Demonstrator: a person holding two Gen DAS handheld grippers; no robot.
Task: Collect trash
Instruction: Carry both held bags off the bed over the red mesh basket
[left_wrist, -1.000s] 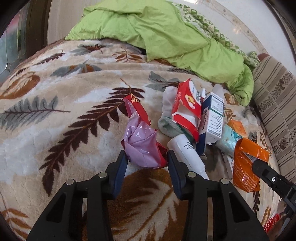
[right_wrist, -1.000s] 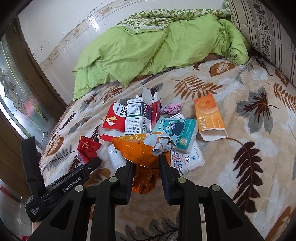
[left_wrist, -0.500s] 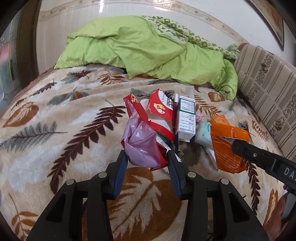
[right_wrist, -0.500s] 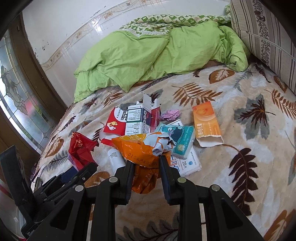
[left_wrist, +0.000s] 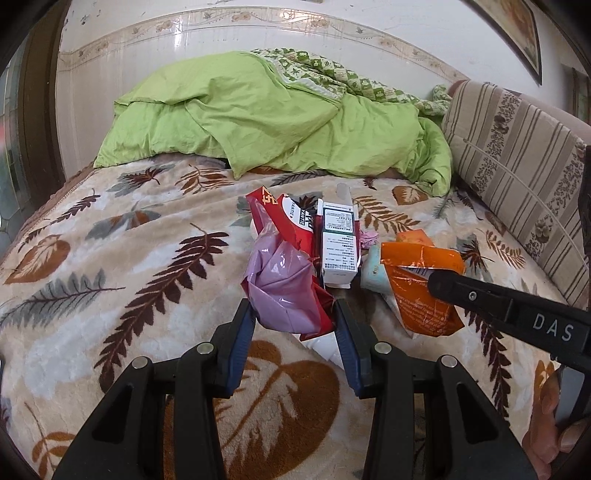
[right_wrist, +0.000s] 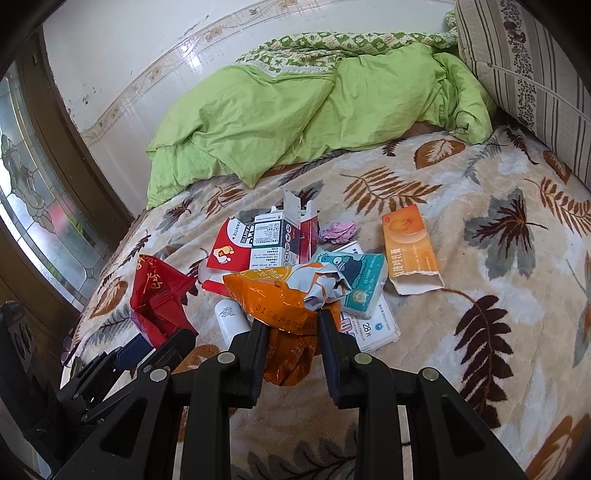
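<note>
My left gripper (left_wrist: 294, 314) is shut on a crumpled red wrapper with a pale purple lining (left_wrist: 284, 291), held above the bed; the wrapper also shows at the left of the right wrist view (right_wrist: 157, 295). My right gripper (right_wrist: 290, 317) is shut on a crumpled orange foil bag (right_wrist: 280, 299), lifted above the trash pile; the bag shows at the right of the left wrist view (left_wrist: 417, 284). On the leaf-patterned blanket (right_wrist: 498, 314) lie a white and green carton (right_wrist: 275, 240), a red and white packet (right_wrist: 229, 247), a blue tissue pack (right_wrist: 354, 277), an orange box (right_wrist: 410, 243), a white bottle (right_wrist: 231, 317) and a pink paper ball (right_wrist: 338, 232).
A green duvet (right_wrist: 295, 107) is heaped at the head of the bed. A striped cushion (left_wrist: 517, 166) lines the right side. A stained-glass door (right_wrist: 33, 192) stands at the left. A white pack marked 28 (right_wrist: 373, 325) lies under the tissue pack.
Both grippers have risen and pulled back with their wrappers, so more of the wall and duvet shows. The rest of the pile lies as before.
</note>
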